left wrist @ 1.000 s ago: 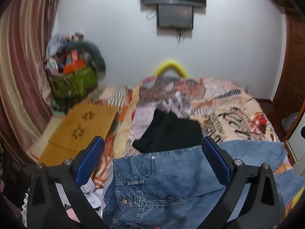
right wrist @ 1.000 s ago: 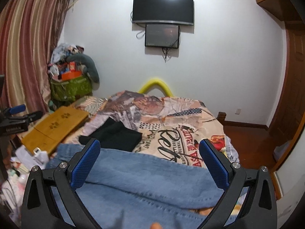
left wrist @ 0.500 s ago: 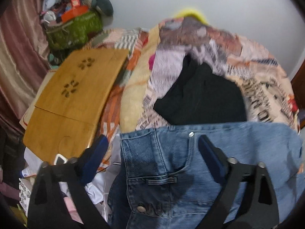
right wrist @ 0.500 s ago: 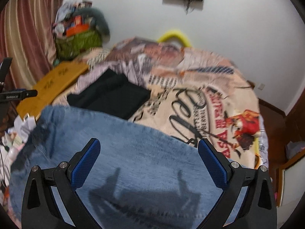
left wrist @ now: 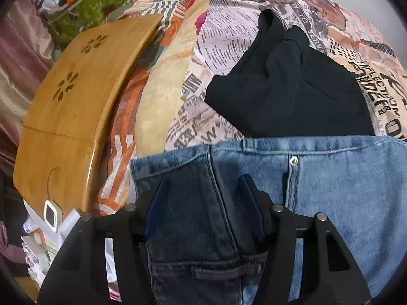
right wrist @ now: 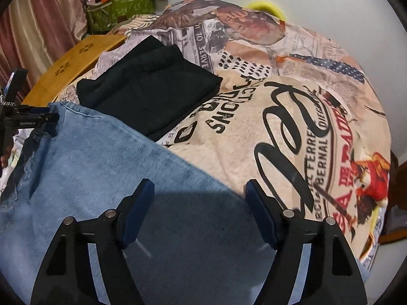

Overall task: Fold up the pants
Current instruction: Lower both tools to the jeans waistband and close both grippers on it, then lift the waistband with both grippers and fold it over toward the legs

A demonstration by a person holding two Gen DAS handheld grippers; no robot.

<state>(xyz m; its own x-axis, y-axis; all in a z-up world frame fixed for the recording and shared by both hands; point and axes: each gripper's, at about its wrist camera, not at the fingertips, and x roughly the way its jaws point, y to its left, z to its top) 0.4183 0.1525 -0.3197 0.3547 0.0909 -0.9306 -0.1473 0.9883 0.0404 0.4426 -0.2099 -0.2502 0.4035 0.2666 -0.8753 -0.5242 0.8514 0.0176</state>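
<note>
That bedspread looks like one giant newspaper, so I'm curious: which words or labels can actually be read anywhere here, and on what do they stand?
"TO SERVE": bedspread, beside the folded black garment, right wrist view.
"FERRE" and "BERNAL": bedspread, ring of lettering around the big black script.
"REFLECTION": bedspread, right of the black garment, left wrist view.
Small newsprint columns on the bedspread: too small to read.
White label on the black clamp at the left edge: blurred.
Jeans: no readable text.

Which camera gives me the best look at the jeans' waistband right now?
The left wrist view: the waistband runs across it, with its rivet and belt loop sharp. The right wrist view shows mostly plain denim of the jeans, the waistband only at the far left edge.
</note>
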